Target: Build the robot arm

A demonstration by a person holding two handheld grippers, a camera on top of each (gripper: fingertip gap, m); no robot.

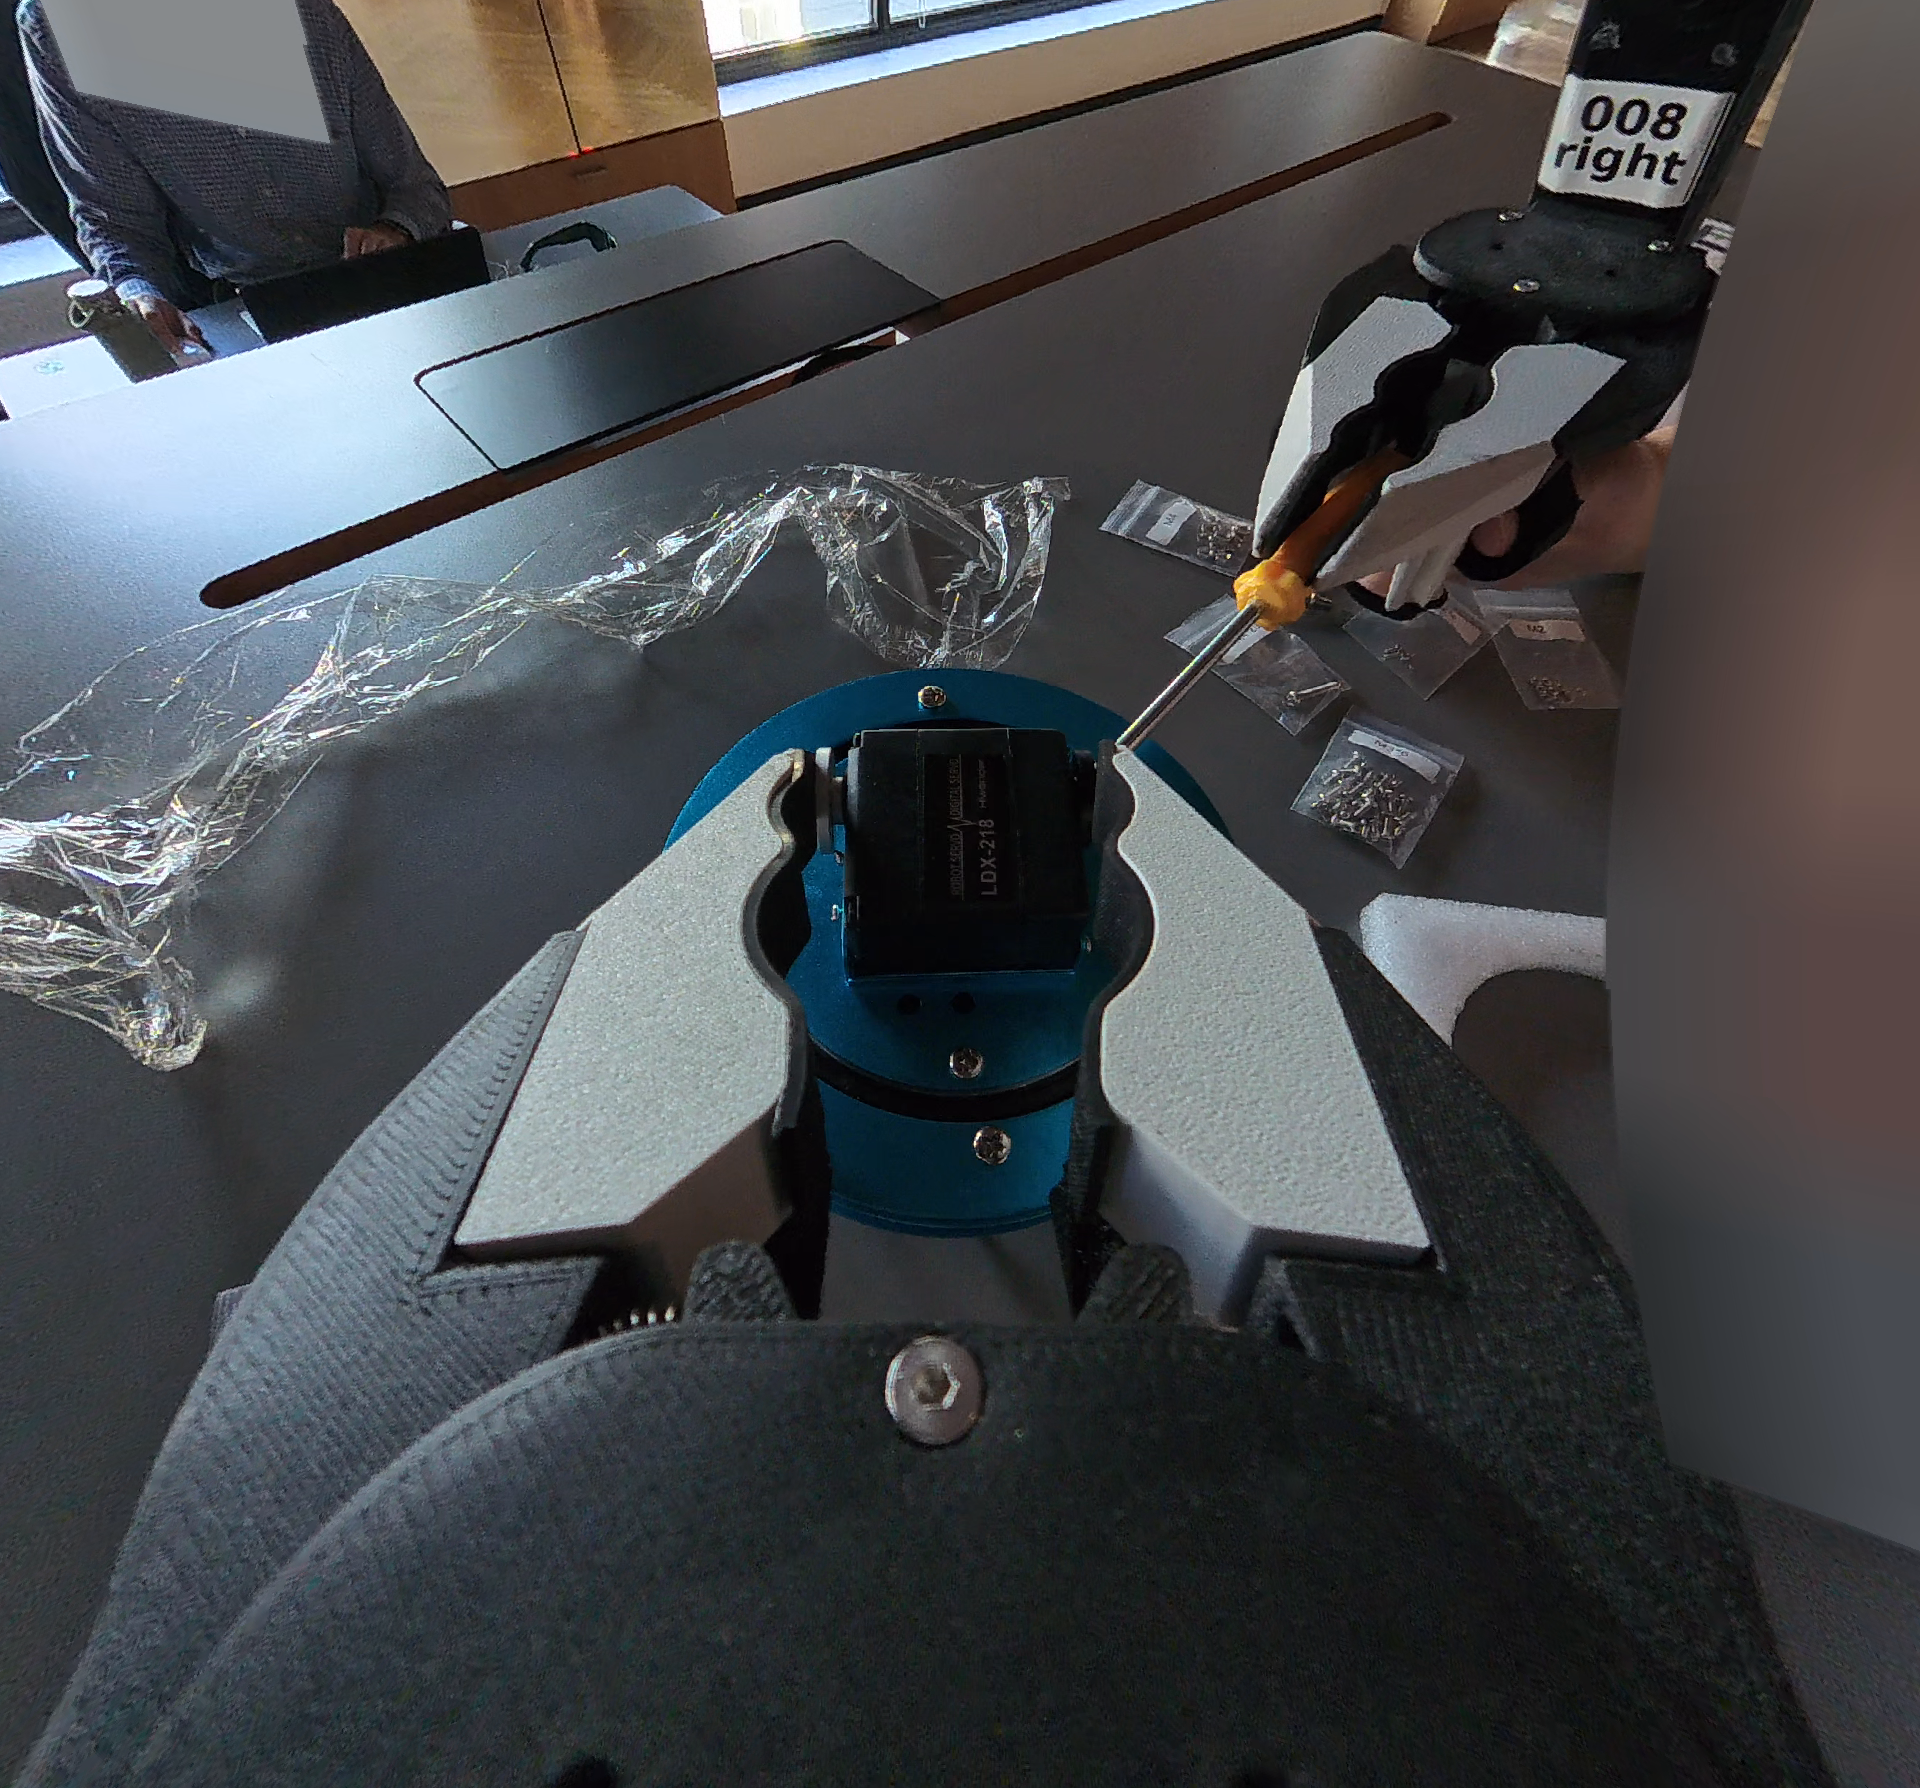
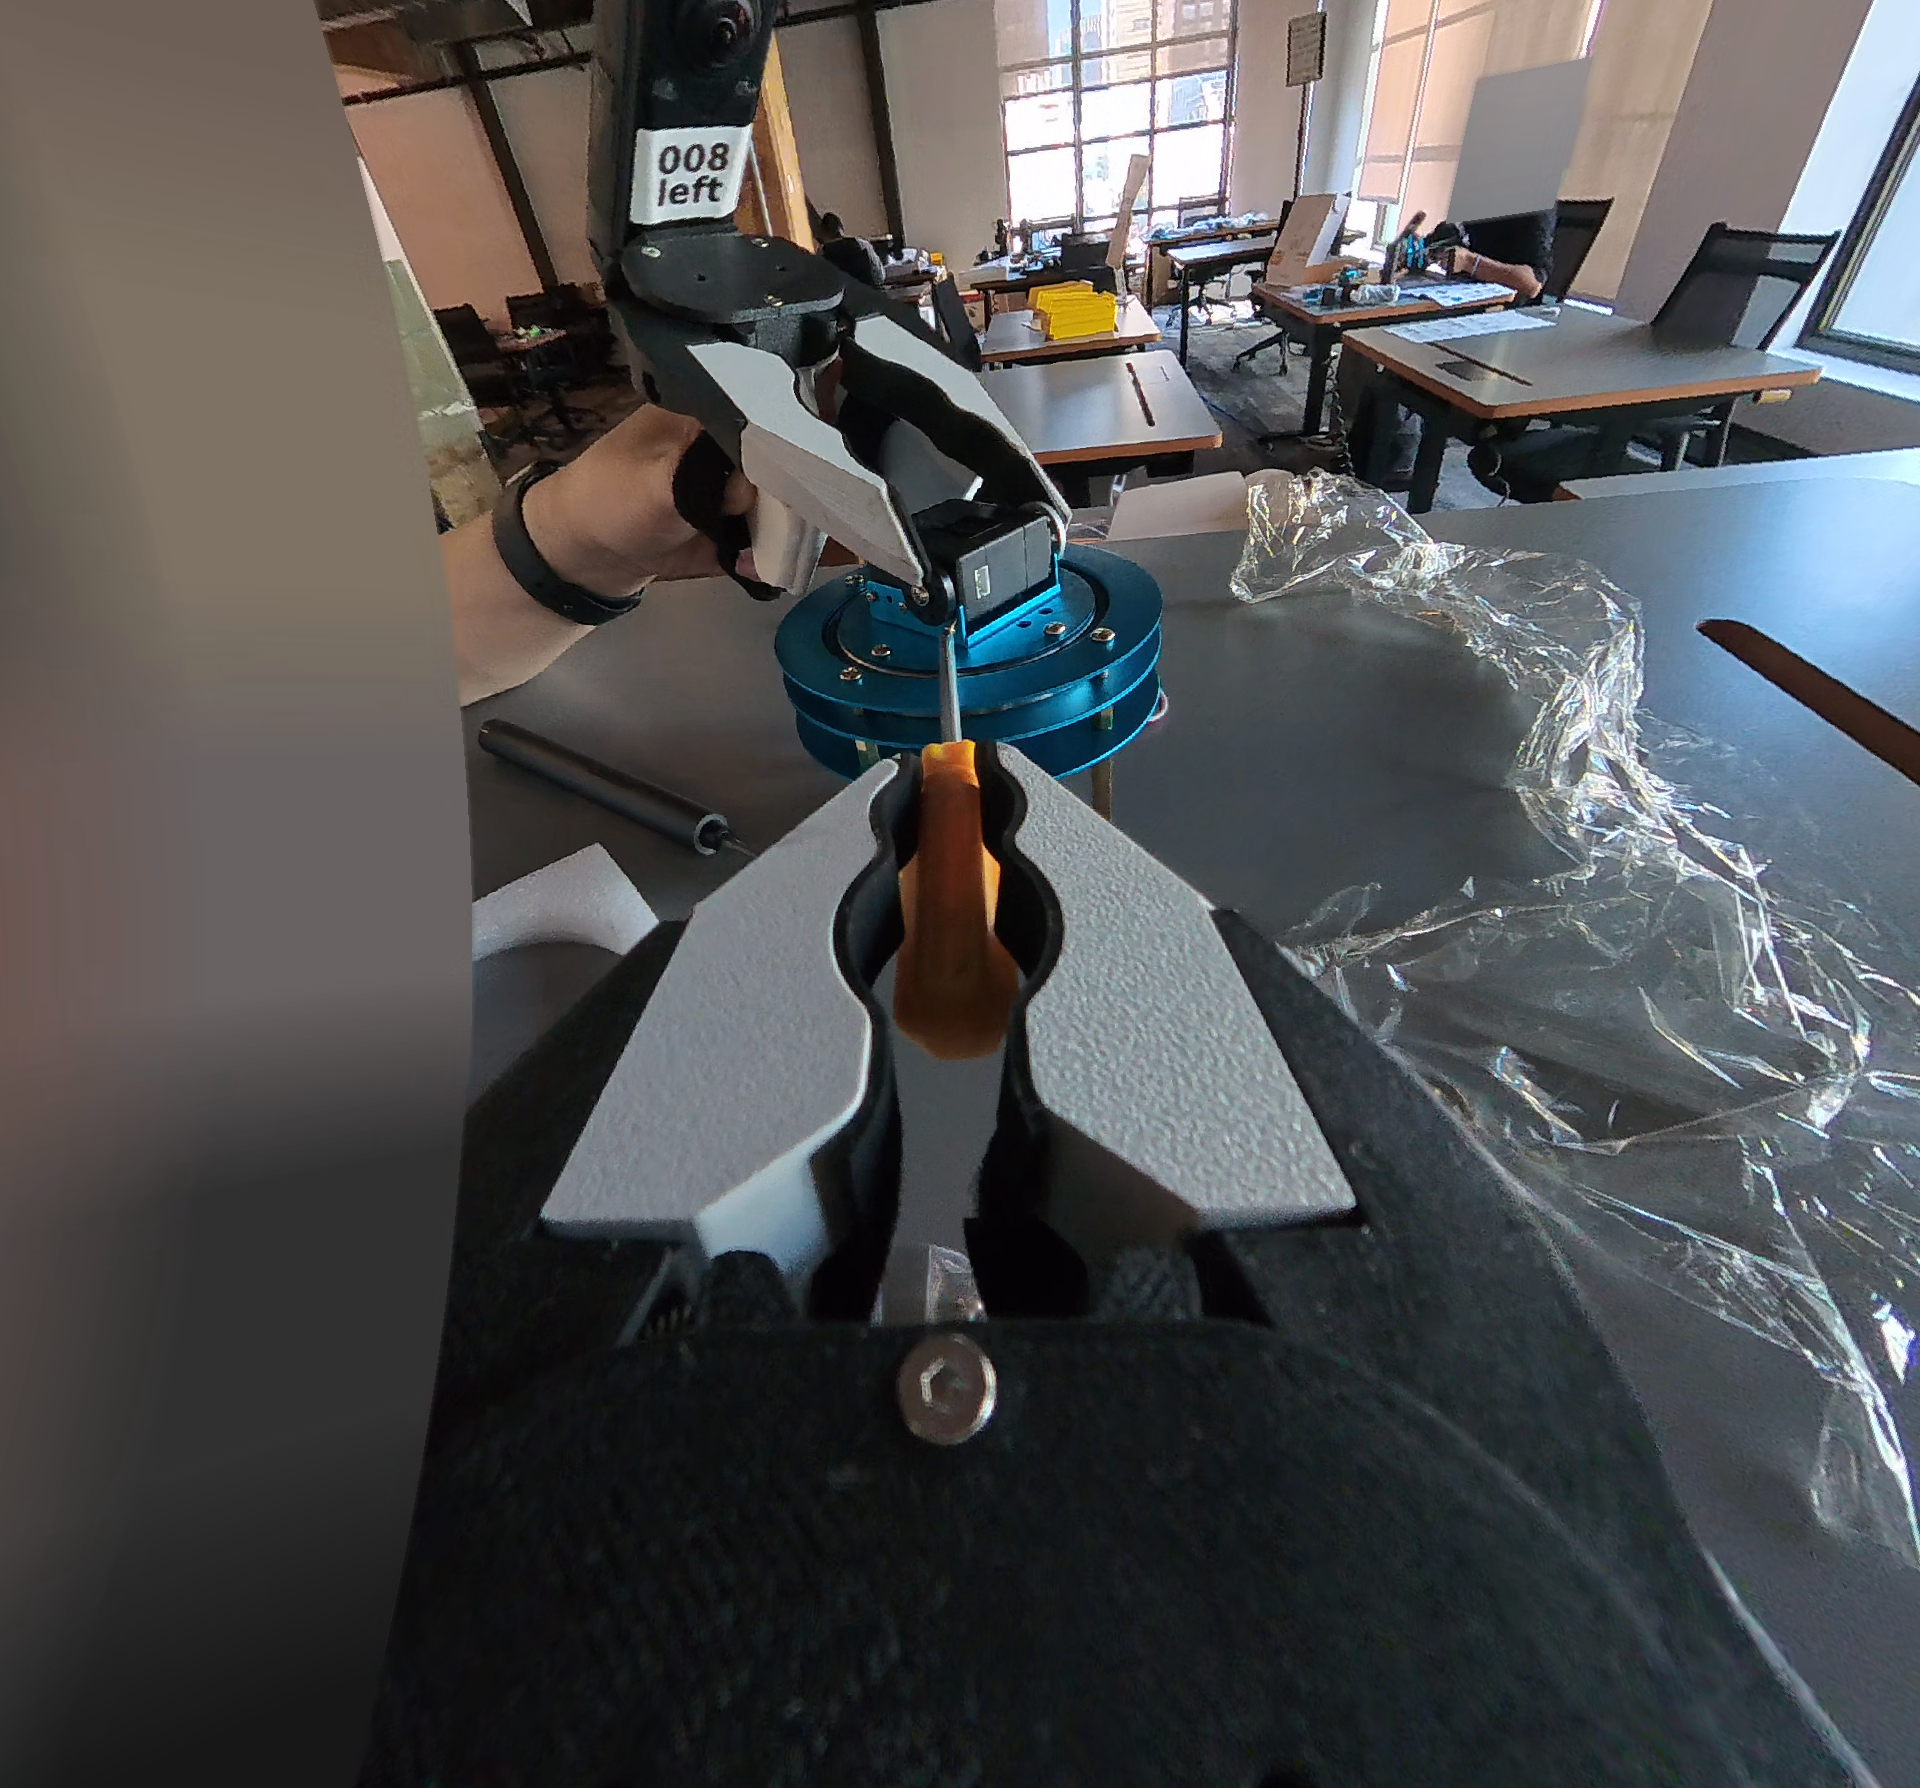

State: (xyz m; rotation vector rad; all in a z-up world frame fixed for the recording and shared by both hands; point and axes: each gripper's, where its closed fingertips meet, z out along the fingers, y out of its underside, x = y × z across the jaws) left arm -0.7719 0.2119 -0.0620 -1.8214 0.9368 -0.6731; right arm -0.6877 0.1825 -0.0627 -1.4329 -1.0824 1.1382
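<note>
The left tongs (image 1: 951, 762) are clenching the black servo block (image 1: 966, 850) from both sides, their pale, grainy, wavy-edged fingers (image 1: 665, 990) pressing on its round side hubs. This is probably steadying it on the blue anodised metal disc base (image 1: 914, 1177), which is standing on thin brass-coloured legs on the matt dark desk (image 1: 416, 907).

The right tongs (image 2: 951, 772) are gripping the translucent orange handle of a screwdriver (image 2: 951, 907). Its slim steel shaft is reaching ahead of them to the servo's side, just by the left tongs' fingertip; the tip's exact contact is hidden.

Crumpled clear plastic film (image 1: 416, 616) is lying beyond the left tongs. Small clear bags of screws (image 1: 1371, 788) and white foam (image 1: 1475, 949) are sitting to their right. A black rod-like tool (image 2: 603, 782) is resting left of the right tongs.
</note>
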